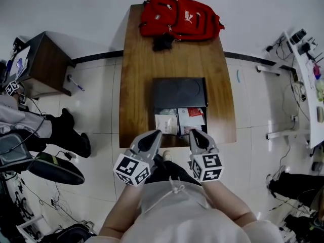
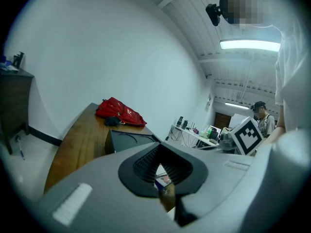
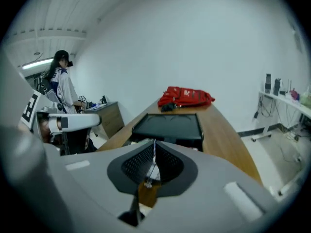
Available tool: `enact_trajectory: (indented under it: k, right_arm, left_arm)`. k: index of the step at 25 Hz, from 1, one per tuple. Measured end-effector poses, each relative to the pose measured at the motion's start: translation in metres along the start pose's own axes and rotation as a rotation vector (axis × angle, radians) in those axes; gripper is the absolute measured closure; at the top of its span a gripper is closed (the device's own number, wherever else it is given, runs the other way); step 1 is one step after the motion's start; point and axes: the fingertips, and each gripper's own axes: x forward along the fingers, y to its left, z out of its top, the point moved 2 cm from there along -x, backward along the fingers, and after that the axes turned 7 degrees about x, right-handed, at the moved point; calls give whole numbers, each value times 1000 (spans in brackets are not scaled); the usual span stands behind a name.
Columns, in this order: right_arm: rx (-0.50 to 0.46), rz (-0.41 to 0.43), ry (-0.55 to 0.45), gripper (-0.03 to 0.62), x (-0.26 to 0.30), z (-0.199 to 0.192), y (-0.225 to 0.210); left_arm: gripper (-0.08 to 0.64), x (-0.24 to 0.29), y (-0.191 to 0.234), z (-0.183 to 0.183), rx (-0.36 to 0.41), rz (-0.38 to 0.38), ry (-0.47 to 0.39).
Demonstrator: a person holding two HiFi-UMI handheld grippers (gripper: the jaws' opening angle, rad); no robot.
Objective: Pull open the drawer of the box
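Although already pulled out toward the near edge of the long brown wooden bench [image 1: 136, 85], not apart from its housing: one drawer [image 1: 158, 112] of the one flat black box [image 1: 179, 92], lying on the bench's near half, right of the bench's middle line. Inside, white packets and one red packet; number of white ones not clear.

At the bench's far end, one red fabric backpack [image 1: 179, 16]. Also there, one small black bundle [image 1: 163, 42], touching the backpack.

Over the bench's near edge, two grey hand-held grippers, each with one black-and-white marker cube [image 1: 131, 170]. Left hand-held gripper [image 1: 157, 133] [image 2: 160, 144]: nearer the bench's middle, jaws closed tip to tip, gripping nothing. Right hand-held gripper [image 1: 193, 131] [image 3: 154, 141]: nearer the bench's right side, jaws likewise pressed together, nothing between the pads. Contact with the drawer front not clear for either.

Off the bench's left side, one dark wooden cabinet [image 1: 43, 59] and one standing person [image 3: 60, 86].
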Motion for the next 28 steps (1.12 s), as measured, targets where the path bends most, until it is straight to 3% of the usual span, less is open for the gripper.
enact_trajectory:
  k: [6, 13, 21, 28]
  right_arm:
    - [-62, 25, -207, 584, -29, 59, 3]
    - [-113, 106, -309, 584, -57, 76, 19]
    - [-155, 130, -333, 584, -98, 46, 54]
    - [-177, 120, -358, 584, -164, 0, 103]
  left_arm:
    - [554, -8, -10, 35, 57, 7, -63]
    - [554, -30, -26, 52, 99, 3, -103]
    - [554, -80, -51, 33, 107, -3, -103]
    - [554, -161, -100, 15, 141, -26, -127]
